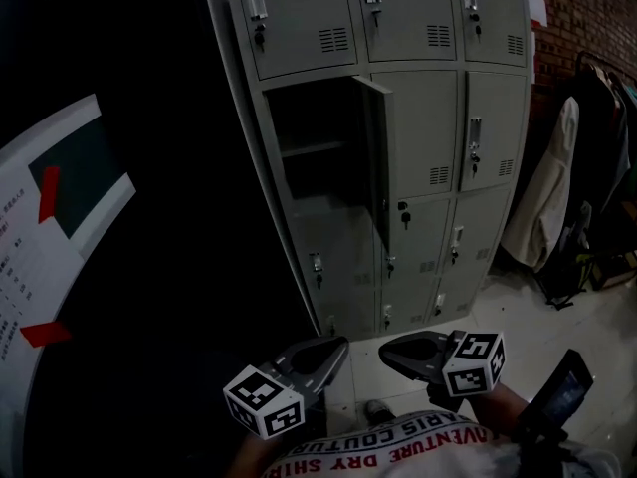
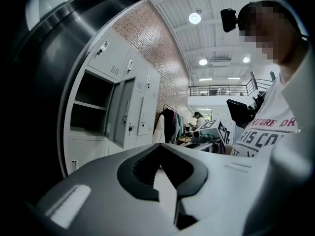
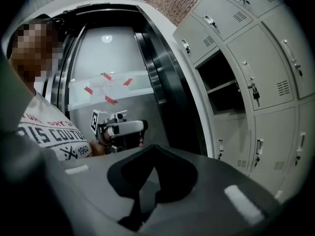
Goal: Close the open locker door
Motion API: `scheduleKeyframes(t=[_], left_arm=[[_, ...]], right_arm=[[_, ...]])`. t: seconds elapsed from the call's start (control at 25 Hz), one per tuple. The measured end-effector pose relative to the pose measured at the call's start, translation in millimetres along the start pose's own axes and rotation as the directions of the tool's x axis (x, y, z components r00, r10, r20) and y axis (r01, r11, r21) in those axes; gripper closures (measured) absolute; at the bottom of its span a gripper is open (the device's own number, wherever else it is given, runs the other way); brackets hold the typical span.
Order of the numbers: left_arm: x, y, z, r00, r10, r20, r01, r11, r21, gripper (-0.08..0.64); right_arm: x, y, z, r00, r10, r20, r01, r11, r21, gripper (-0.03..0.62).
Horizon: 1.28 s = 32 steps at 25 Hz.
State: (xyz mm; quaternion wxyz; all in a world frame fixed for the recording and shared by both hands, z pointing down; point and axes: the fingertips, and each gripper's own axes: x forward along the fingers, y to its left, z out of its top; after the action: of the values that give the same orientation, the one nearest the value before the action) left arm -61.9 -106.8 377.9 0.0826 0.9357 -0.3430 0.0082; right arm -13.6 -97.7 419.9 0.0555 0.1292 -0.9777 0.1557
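Note:
A bank of grey lockers [image 1: 418, 28] stands ahead. In the left column's middle row one door [image 1: 377, 152] stands swung out, edge-on to me, baring a dark compartment [image 1: 314, 142] with a shelf. The left gripper view shows the same open door [image 2: 120, 112]; the right gripper view shows the open compartment [image 3: 221, 85]. Both grippers hang low near my waist, well short of the lockers. My left gripper [image 1: 333, 352] [image 2: 160, 146] is shut and holds nothing. So is my right gripper [image 1: 393, 350] [image 3: 154, 146], its jaws pointing toward the left one.
A dark steel door frame [image 1: 199, 217] borders the lockers on the left, beside a white notice with red tape [image 1: 50, 227]. Coats on a rack [image 1: 557, 197] hang to the right under a brick wall [image 1: 587, 18]. Pale tiled floor [image 1: 518, 327] lies before the lockers.

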Motion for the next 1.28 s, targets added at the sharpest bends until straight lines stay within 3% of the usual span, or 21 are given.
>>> scheduleKeyframes(t=[0.36, 0.8, 0.96, 1.04, 1.16, 1.28], left_arm=[[72.8, 93.2, 34.2, 0.999, 0.044, 0.0, -0.044, 0.999, -0.023, 0.555], [114.9, 138.2, 45.6, 0.998, 0.05, -0.023, -0.051, 0.998, -0.033, 0.554], [121.1, 141.8, 45.3, 0.998, 0.047, -0.03, -0.048, 0.998, -0.037, 0.555], [122.0, 143.2, 45.6, 0.998, 0.047, -0.033, -0.048, 0.998, -0.037, 0.555], [122.9, 147.2, 44.7, 0.998, 0.052, -0.039, -0.054, 0.998, -0.039, 0.555], [124.3, 152.6, 42.8, 0.997, 0.059, -0.046, -0.061, 0.997, -0.042, 0.555]], right_arm=[[36.6, -105.2, 65.3, 1.0, 0.021, 0.0, -0.021, 1.0, -0.017, 0.598], [44.5, -159.9, 89.6, 0.999, 0.045, -0.023, -0.046, 0.999, -0.028, 0.598], [17.6, -184.7, 115.6, 0.999, -0.024, 0.047, 0.026, 0.998, -0.053, 0.598], [-2.1, -201.0, 137.5, 0.99, -0.094, 0.102, 0.103, 0.99, -0.094, 0.598], [-31.2, -232.4, 173.4, 0.959, -0.214, 0.188, 0.242, 0.959, -0.145, 0.598], [-44.3, -255.9, 203.1, 0.929, -0.275, 0.249, 0.322, 0.931, -0.173, 0.598]])
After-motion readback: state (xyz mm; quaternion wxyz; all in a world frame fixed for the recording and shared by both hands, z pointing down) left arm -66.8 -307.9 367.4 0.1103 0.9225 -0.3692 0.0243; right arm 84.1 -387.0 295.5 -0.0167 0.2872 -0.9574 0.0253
